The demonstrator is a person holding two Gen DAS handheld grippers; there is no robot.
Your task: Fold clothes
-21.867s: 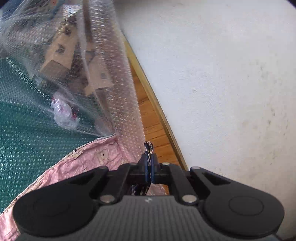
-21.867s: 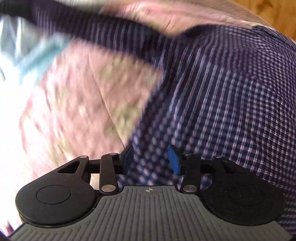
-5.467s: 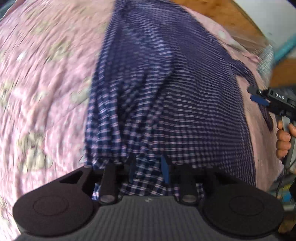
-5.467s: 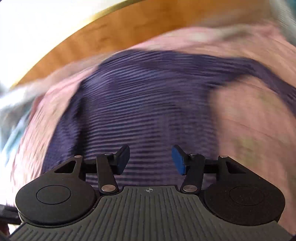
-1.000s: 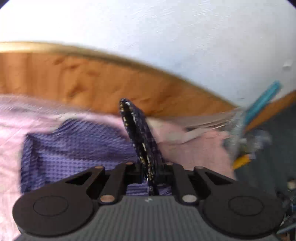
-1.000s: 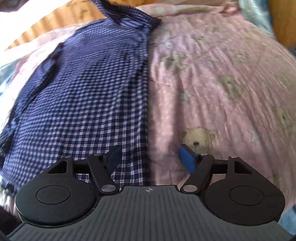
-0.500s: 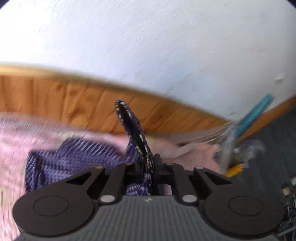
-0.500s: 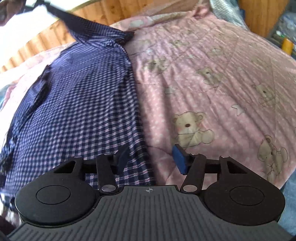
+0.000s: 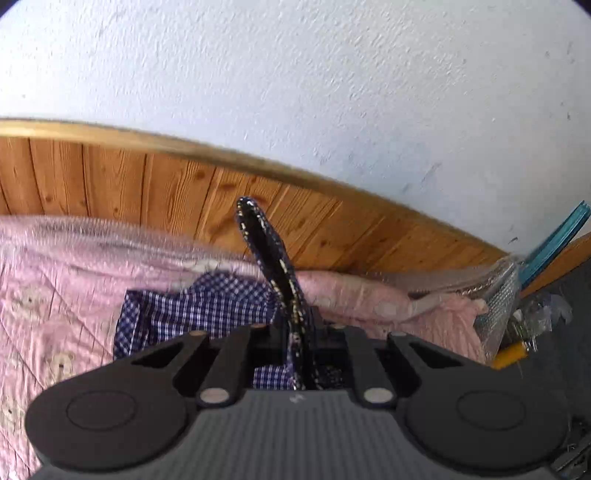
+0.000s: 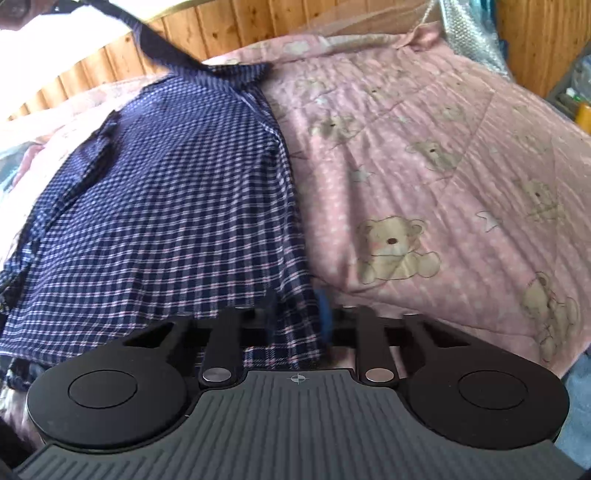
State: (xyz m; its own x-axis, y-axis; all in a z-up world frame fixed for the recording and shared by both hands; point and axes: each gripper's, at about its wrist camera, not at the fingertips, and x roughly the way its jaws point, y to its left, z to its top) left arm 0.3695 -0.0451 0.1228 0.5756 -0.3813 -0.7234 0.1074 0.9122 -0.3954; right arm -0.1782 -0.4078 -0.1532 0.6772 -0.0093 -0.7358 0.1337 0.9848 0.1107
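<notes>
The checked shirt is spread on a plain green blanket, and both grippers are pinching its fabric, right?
Not quite: the blanket is pink with teddy bears, as the right wrist view shows. The rest holds: the checked shirt lies on it, pinched by the left gripper and the right gripper.

The pink quilt lies bare to the right of the checked shirt, a broad open stretch running up toward the head of the bed with nothing standing on it. The shirt covers the left part of the quilt. Behind the bed, the wooden panelling and the white wall above it close off the far side. A roll of bubble wrap stands at the far right corner of the bed, close against the wood. Beyond the right edge, a yellow object and blurred clutter crowd the space beside the bed, with a teal strip leaning over them.
</notes>
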